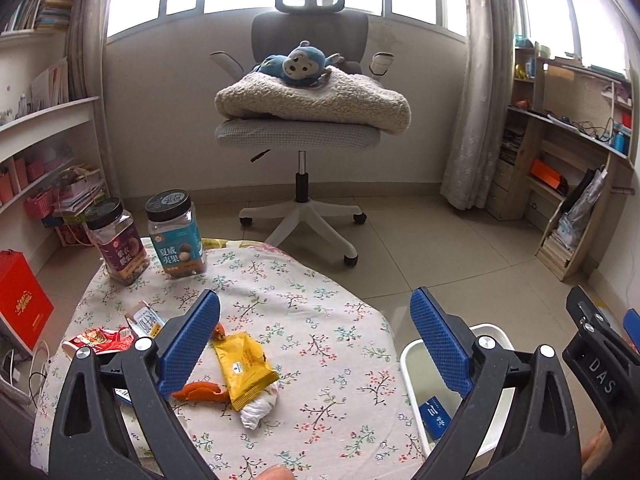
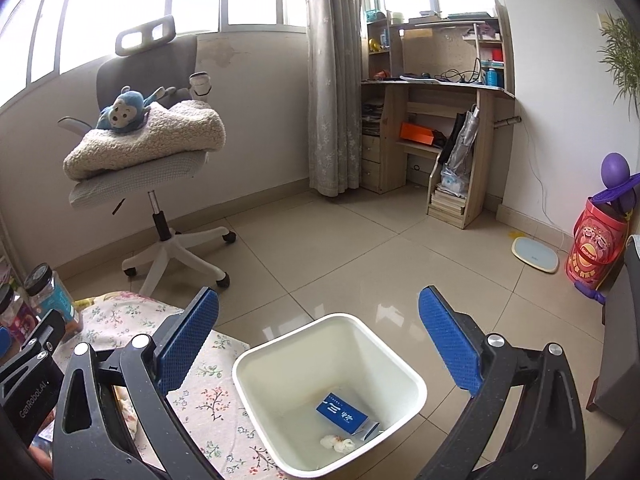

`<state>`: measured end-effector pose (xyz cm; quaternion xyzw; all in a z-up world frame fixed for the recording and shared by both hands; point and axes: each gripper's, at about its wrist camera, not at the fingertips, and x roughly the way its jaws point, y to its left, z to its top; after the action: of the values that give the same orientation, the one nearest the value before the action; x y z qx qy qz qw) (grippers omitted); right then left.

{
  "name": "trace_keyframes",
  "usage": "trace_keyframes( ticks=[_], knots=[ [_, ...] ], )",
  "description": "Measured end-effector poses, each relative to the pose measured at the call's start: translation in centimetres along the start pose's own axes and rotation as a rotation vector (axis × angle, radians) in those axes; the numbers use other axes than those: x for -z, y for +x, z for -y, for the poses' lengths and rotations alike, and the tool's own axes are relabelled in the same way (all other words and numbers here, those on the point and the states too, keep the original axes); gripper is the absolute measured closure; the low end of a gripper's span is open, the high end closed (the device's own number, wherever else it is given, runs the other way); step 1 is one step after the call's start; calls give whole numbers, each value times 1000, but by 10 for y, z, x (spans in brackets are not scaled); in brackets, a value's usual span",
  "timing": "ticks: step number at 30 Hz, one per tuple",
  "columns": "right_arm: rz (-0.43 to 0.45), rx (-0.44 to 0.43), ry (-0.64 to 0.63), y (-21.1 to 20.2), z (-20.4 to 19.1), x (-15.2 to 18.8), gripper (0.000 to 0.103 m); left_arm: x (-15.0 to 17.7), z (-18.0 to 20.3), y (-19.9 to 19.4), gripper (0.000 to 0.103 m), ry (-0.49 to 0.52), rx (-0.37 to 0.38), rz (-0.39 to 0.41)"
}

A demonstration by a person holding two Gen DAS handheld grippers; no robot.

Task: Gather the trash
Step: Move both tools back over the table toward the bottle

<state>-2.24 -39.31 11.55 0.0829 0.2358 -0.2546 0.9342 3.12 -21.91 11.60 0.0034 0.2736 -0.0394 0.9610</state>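
Left claw [image 1: 316,344]: released, empty, over the table [image 1: 320,280]. Right claw [image 2: 320,344]: released, empty, above the bin [image 2: 408,376]. The bin stands on the floor beside the table and holds a blue packet [image 2: 342,418] and a tissue wad [image 2: 338,443]. On the table: yellow wrapper [image 1: 244,368], tissue [image 1: 258,410], orange peel [image 1: 198,393], red wrapper [image 1: 102,339], two jars [image 1: 176,236].

Black plastic claw [image 1: 316,332] frames, blue textured pads [image 1: 191,340], silver screws [image 1: 143,344]

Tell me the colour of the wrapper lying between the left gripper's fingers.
Yellow wrapper, clearest in the left wrist view.
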Motion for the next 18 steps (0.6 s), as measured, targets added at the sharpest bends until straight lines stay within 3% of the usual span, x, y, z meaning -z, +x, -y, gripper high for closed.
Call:
trace_keyframes(
  ticks=[18],
  knots=[
    [-71,-163,-169,-5,-130,32,7,30,-139,31,10,-189,-205,-158]
  ],
)
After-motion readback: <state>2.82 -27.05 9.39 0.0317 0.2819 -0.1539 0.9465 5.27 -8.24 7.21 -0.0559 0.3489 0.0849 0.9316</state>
